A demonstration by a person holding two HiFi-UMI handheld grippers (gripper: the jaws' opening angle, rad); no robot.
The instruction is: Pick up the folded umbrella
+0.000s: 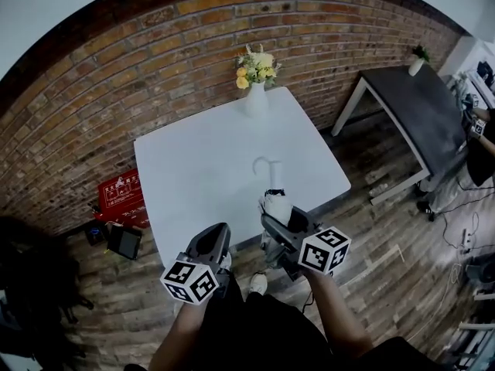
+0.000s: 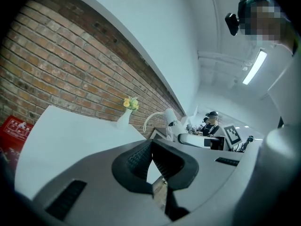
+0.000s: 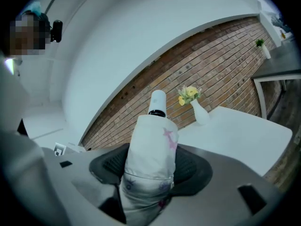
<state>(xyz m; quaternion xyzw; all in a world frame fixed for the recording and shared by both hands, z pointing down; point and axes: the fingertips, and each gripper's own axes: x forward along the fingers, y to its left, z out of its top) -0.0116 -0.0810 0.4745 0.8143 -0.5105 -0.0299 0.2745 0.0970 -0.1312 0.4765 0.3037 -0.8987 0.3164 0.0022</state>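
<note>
The folded umbrella [image 3: 153, 140] is clamped in your right gripper [image 3: 149, 167], its white printed cover filling the gap between the two dark pads, which stand wide and press on either side of it; it points up and away from you, over the near edge of the white table [image 1: 193, 168], towards that edge's right end; whether any part of it touches the tabletop you cannot tell from these views. Its lower end is cut off by the bottom of the right gripper view; in the head view the gripper body and its marker cube [image 1: 325, 250] cover most of it, so only the pale top shows. A thin curved white piece [image 1: 265, 168] rises from its far end in the head view; in the right gripper view only a white stub with a black collar shows there.

Your left gripper [image 2: 151, 147] hangs just left of the right one, beyond the table's near edge; its pads meet at the tips with nothing between them. A vase of yellow flowers [image 1: 256, 99] stands at the middle of the table's far edge, well apart from the umbrella; a red box [image 1: 121, 195] lies on the floor by the left edge, its print too small to read.
</note>
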